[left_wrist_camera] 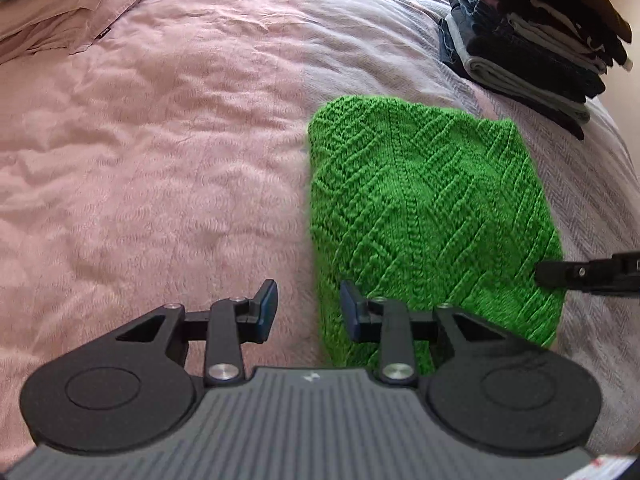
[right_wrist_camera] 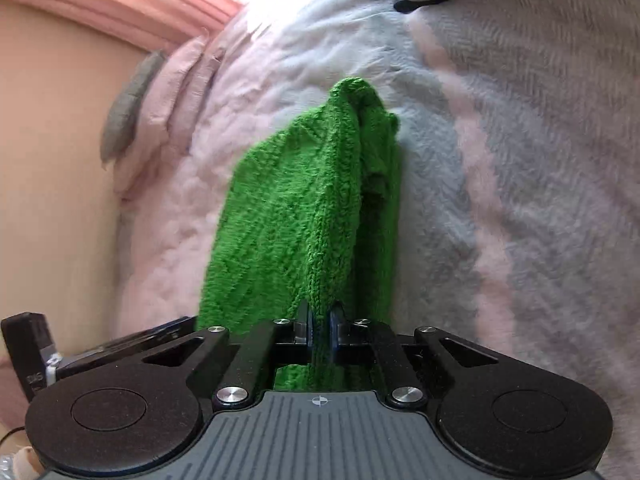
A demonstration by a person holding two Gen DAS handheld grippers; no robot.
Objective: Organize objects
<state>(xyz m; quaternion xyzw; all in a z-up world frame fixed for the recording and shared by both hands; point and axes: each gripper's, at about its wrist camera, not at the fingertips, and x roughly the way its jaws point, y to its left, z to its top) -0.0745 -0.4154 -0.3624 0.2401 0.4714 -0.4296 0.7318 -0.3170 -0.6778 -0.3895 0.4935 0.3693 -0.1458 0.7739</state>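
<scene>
Right gripper [right_wrist_camera: 319, 326] clamped on soft, floppy green sweater [left_wrist_camera: 424, 216] edge; left gripper [left_wrist_camera: 308, 312] apart, better gripping folded edge

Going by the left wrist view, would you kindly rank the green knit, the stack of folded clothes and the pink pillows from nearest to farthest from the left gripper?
1. Green knit: just ahead and right of the left gripper, under its right finger.
2. Stack of folded clothes: far right, beyond the knit.
3. Pink pillows: far left, at the head of the bed; close to the stack in range.
</scene>
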